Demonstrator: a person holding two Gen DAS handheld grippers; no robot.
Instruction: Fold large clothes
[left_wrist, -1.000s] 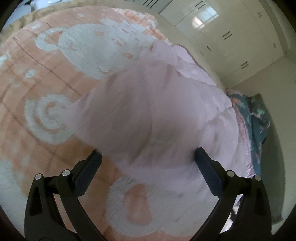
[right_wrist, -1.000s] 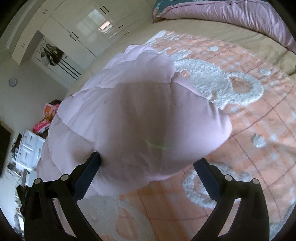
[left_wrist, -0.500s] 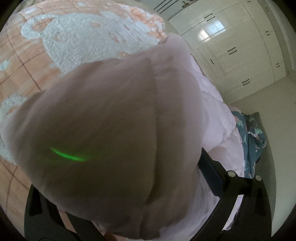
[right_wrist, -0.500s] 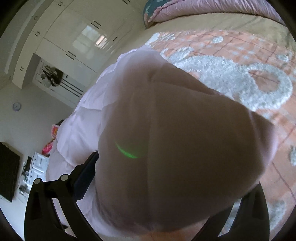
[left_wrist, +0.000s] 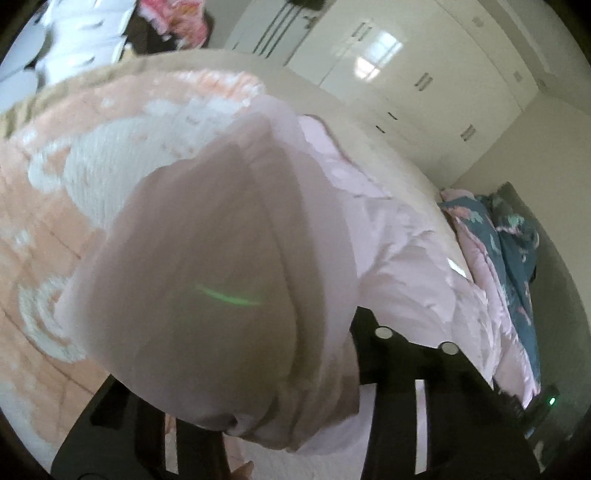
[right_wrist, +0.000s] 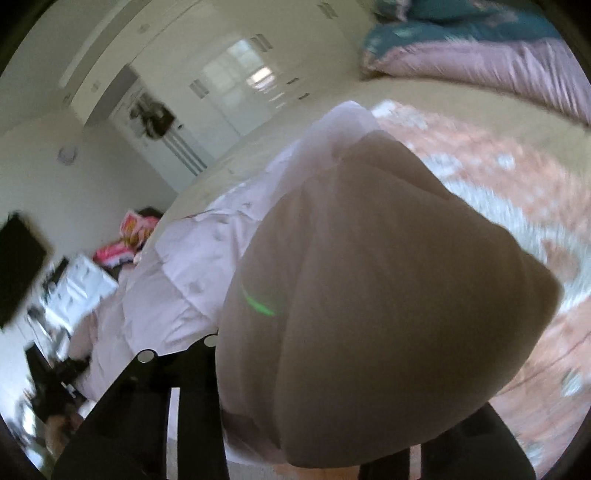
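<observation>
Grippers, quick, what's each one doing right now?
Left gripper: shut on the pink jacket.
Right gripper: shut on the pink jacket too.

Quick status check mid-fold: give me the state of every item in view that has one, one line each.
Pale pink puffy quilted jacket: bunched, a fold raised at each gripper, the rest lying on the blanket.
Left gripper: shut on the jacket, fingertips hidden by fabric.
Right gripper: shut on the jacket, fingertips hidden by fabric.
Peach and white patterned blanket: spread flat under the jacket.
Glossy white wardrobe doors: closed.
</observation>
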